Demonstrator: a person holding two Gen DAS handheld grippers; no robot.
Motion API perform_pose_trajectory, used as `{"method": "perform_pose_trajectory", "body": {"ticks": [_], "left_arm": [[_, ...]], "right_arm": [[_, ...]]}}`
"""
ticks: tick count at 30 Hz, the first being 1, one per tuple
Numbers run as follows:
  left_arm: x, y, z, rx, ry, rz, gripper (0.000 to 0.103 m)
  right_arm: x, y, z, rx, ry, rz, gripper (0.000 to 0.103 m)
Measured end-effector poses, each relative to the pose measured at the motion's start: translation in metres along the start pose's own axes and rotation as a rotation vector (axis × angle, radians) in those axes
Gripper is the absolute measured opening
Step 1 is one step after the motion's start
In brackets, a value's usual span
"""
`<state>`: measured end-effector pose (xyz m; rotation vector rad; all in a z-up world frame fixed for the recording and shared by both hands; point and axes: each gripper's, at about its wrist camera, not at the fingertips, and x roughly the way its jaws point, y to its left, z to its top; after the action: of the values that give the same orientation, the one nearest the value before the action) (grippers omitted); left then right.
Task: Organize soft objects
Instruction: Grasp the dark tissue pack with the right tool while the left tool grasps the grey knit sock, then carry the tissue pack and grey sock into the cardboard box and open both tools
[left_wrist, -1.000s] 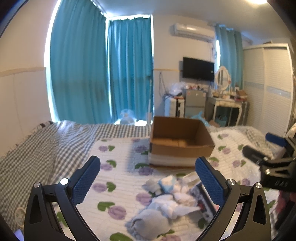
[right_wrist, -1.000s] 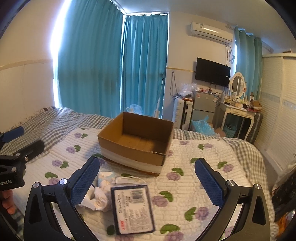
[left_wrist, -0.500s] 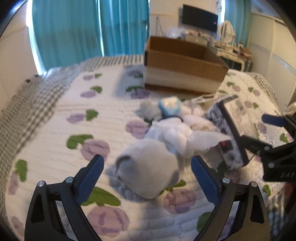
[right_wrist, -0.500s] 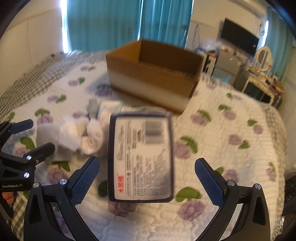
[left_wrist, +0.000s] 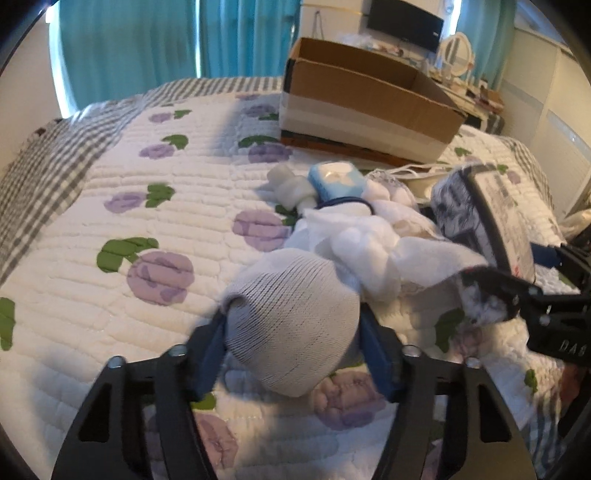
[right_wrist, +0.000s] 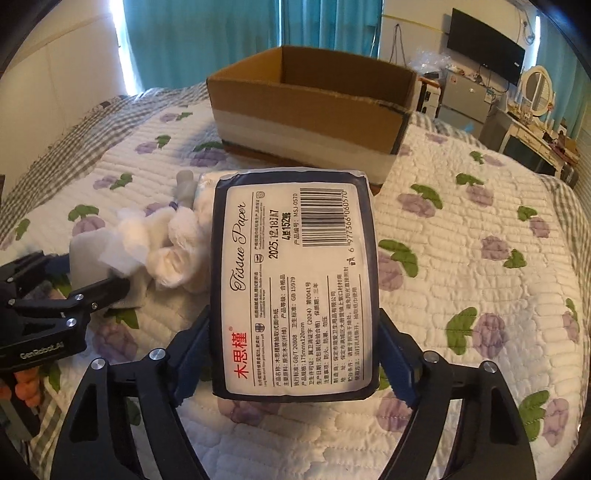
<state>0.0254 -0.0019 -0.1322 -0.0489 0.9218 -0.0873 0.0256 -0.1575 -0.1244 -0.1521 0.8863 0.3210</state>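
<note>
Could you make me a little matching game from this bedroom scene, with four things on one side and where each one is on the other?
Things:
1. grey sock
2. tissue pack
3. cardboard box
4. blue-and-white packet

Places:
A. standing open at the far end of the quilt
B. between the right gripper's fingers
C. lying in the pile near the box
D. between the left gripper's fingers

Pairs: 1-D, 2-B, 3-A, 4-C

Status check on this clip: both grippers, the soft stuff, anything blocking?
Left gripper shut on grey sock. Right gripper shut on tissue pack. Cardboard box open ahead, path looks clear. More soft things on the bed.
</note>
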Motion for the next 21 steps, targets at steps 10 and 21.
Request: {"method": "perform_pose_trajectory", "body": {"ticks": [10,21], "left_arm": [[-0.052,-0.008,-0.009,0.044,-0.078,0.058,0.047],[-0.123,-0.018,0.061,0.079,-0.299,0.095,0.047]], "right_arm": [[-0.053,-0.008,0.011,0.041,-0.118,-0.009,0.078],[-0.128,-0.015,0.055,0.029,-0.302,-0.012,0.078]]}}
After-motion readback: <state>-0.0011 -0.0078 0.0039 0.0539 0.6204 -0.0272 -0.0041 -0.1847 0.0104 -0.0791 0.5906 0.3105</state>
